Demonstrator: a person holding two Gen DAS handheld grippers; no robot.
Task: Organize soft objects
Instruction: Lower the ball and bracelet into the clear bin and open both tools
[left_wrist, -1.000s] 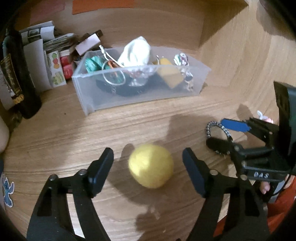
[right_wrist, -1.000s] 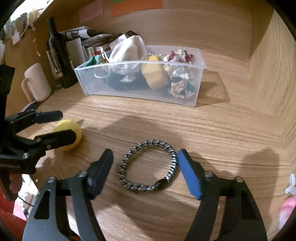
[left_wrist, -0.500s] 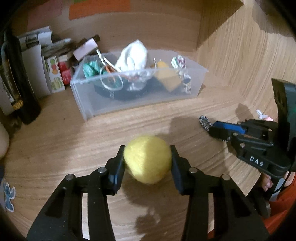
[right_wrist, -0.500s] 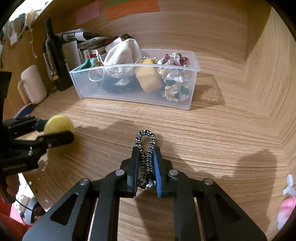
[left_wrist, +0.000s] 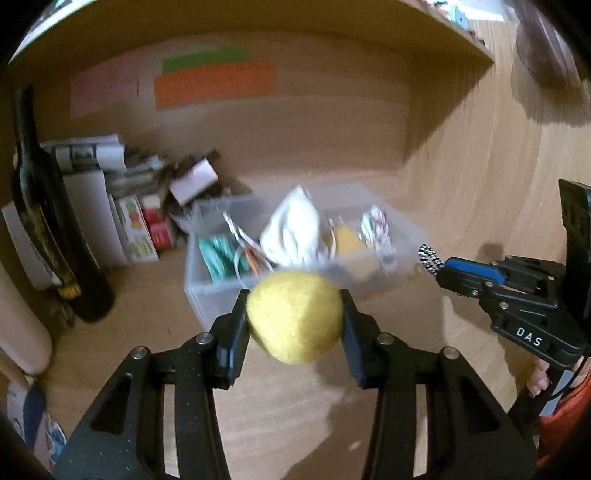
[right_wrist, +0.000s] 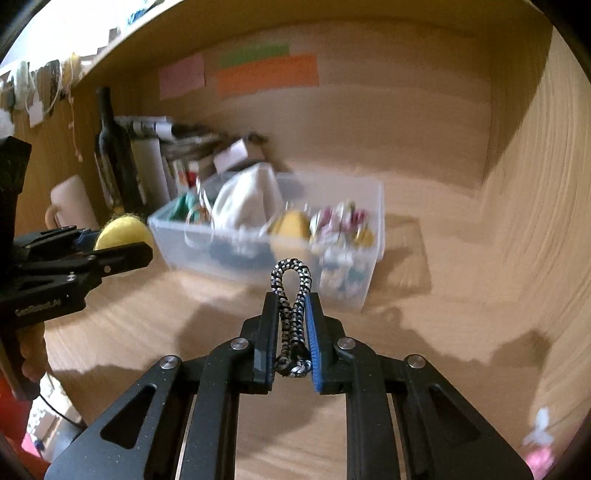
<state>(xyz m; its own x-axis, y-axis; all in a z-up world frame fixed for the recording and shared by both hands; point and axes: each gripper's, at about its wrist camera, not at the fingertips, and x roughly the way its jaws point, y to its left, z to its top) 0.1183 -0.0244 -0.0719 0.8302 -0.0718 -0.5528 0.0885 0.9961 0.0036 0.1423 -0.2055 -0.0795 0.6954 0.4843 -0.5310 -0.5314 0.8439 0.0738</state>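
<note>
My left gripper (left_wrist: 293, 325) is shut on a yellow felt ball (left_wrist: 294, 316) and holds it above the wooden desk, in front of the clear plastic bin (left_wrist: 207, 295). My right gripper (right_wrist: 291, 328) is shut on a black-and-white braided band (right_wrist: 291, 291), squeezed into a narrow loop, also off the desk. The bin (right_wrist: 373, 258) holds a white cloth (right_wrist: 245, 199), a yellow sponge (right_wrist: 291, 225), a floral scrunchie (right_wrist: 343, 221) and teal items. The ball (right_wrist: 122, 230) shows in the right wrist view at the left; the band (left_wrist: 428, 256) shows in the left wrist view at the right.
A dark bottle (left_wrist: 44, 229) and a beige mug (right_wrist: 72, 203) stand at the left. Papers and small boxes (left_wrist: 140, 206) are stacked behind the bin. Wooden walls close the back and right. A pink object (right_wrist: 539, 454) lies at the desk's near right.
Both grippers closed on their objects, the left on the ball and the right on the band, then lifted them off the desk toward the bin.
</note>
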